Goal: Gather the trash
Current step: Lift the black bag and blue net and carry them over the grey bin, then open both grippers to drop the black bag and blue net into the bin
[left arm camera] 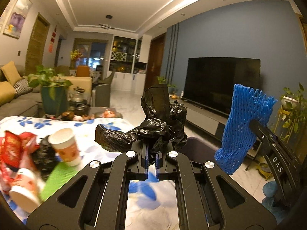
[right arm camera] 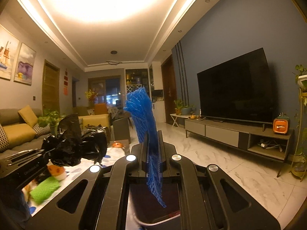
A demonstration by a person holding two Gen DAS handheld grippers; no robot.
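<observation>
A table covered by a white cloth printed with blue flowers point(left arm camera: 115, 123) carries the trash. On its left part lie a crumpled red foil wrapper point(left arm camera: 14, 149), a tipped white-and-orange paper cup point(left arm camera: 66, 146), a second paper cup on its side near the edge point(left arm camera: 25, 191) and a green foam net sleeve point(left arm camera: 57, 178), all close together and blurred

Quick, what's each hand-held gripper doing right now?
Left hand-held gripper: closed, holding the black trash bag.
Right hand-held gripper: closed, holding the blue foam net sleeve.
</observation>
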